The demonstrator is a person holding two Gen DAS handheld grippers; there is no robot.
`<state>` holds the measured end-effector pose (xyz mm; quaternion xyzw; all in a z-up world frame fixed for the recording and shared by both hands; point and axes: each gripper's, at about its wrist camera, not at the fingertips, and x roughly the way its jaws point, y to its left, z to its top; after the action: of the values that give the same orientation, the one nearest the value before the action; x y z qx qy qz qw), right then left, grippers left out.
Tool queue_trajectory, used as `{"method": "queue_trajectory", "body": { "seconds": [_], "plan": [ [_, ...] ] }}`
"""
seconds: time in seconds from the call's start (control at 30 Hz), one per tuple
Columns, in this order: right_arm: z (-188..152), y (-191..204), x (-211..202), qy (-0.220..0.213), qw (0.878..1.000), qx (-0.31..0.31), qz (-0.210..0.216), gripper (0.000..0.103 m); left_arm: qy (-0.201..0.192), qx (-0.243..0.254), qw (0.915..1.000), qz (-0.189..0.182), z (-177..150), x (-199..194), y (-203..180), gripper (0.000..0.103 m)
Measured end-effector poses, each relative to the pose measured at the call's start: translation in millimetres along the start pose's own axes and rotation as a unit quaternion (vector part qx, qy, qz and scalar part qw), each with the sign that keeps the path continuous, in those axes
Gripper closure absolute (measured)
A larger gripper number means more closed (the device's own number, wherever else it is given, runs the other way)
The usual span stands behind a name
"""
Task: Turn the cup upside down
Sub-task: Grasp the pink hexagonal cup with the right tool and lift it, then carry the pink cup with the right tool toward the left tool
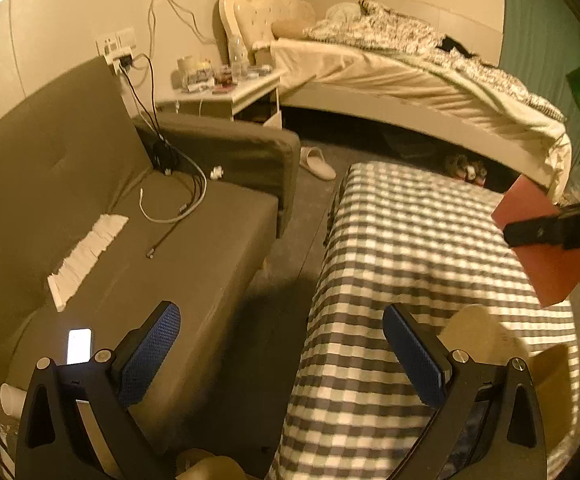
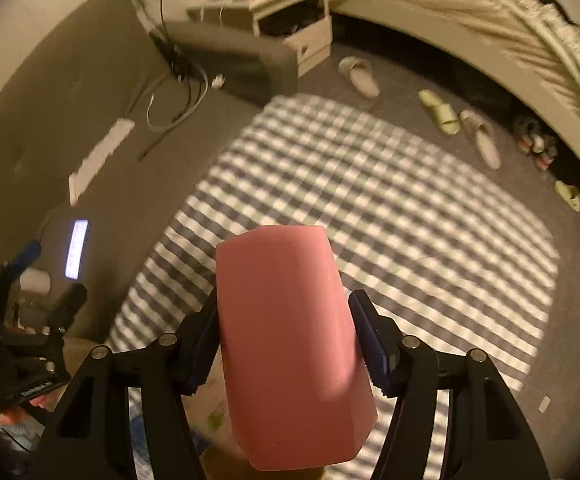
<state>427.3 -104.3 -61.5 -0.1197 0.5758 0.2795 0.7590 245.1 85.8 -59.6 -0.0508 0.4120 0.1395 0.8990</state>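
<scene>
Two tongs: my right tongs point(image 2: 284, 344) clamp the cup point(image 2: 290, 344), mouth hidden; left tongs point(image 1: 282, 356) gape, holding nothing.

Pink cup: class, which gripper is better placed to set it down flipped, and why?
Right. The right gripper already clamps the pink cup above the checkered table; the left gripper is open, holding nothing, off to the side.
</scene>
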Motion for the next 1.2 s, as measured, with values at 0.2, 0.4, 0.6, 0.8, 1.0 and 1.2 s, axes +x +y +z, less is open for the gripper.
{"method": "queue_trajectory", "body": {
  "seconds": [0.2,0.4,0.6,0.8,1.0,1.2],
  "plan": [
    [-31.9,25.1,-87.3,-0.032,0.998,0.024,-0.054,0.042,-0.044,0.0,0.9987,-0.025,-1.8,-72.5,4.9,0.0],
    [-111.6,63.8,-140.8,-0.046,0.993,0.066,-0.082,0.042,-0.07,0.016,0.9962,-0.049,-30.2,-135.7,12.1,0.0],
    [-202.5,103.8,-136.0,-0.045,0.988,0.124,-0.078,0.042,-0.066,0.044,0.9946,-0.067,-76.9,-167.7,16.6,0.0],
    [-266.8,118.7,-91.7,-0.03,0.979,0.186,-0.076,0.042,-0.047,0.05,0.9951,-0.071,-122.9,-166.0,20.4,0.0],
    [-286.7,116.0,-46.7,-0.02,0.971,0.224,-0.083,0.043,-0.022,0.057,0.9955,-0.072,-156.4,-157.0,16.4,0.0],
    [-285.7,114.6,-28.3,-0.032,0.968,0.231,-0.091,0.043,-0.004,0.063,0.9955,-0.071,-166.3,-144.6,17.7,0.0]
  ]
}}
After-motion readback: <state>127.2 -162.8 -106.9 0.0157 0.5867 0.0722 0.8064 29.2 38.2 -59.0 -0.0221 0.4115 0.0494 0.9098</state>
